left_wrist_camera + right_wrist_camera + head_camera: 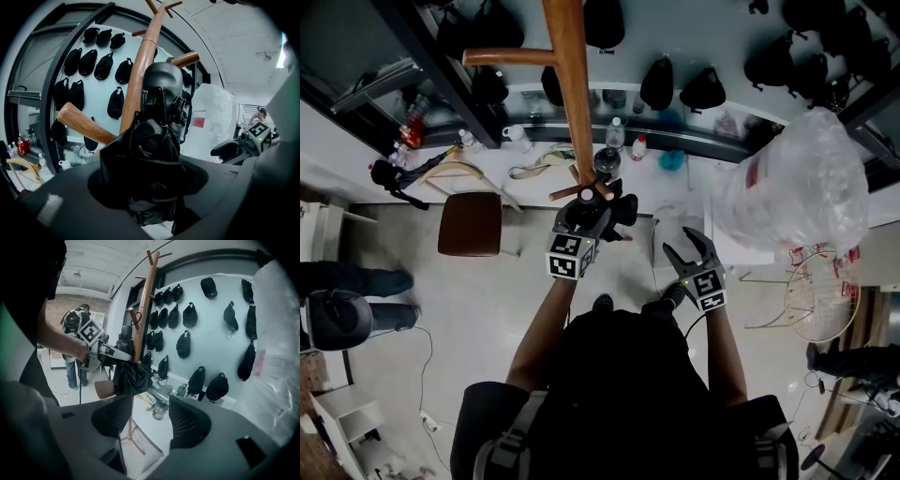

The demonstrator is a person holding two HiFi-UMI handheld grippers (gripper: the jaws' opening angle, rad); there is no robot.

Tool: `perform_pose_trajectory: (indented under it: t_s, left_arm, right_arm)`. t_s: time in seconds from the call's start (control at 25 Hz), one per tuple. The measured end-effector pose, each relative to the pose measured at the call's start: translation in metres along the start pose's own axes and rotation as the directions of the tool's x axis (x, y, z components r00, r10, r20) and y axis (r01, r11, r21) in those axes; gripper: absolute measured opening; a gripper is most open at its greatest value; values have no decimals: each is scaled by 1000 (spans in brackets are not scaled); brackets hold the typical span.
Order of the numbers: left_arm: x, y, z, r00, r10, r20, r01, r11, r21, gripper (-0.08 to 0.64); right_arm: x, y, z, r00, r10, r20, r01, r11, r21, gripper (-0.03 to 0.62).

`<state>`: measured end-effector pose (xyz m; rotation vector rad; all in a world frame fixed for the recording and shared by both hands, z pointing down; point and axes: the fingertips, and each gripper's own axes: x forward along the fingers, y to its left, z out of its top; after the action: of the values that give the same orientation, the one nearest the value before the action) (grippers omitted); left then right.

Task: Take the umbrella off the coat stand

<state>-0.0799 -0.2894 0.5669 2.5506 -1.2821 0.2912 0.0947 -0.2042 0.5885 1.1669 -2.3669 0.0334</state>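
Wooden stand [572, 94], one black umbrella [150, 150], left claw [149, 183] gripping

Smooth varnished wooden coat stand [574, 84], glossy black cloth umbrella [145, 154], crinkled clear plastic bag [802, 187].

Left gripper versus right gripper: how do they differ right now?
The left gripper is closed on the black umbrella; the right gripper has its jaws apart on nothing. The left gripper is up at the wooden coat stand; the right gripper hangs back from it. Both carry marker cubes.
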Motion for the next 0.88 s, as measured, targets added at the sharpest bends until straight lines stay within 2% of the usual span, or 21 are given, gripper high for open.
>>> perform_pose_trajectory:
  t_s: [0.88]
  left_arm:
    - [-11,-12,-4,999,-39,0,39,999,29,249]
  right_arm:
    - [-5,16,-5,1000,-22,11,22,999,33,249]
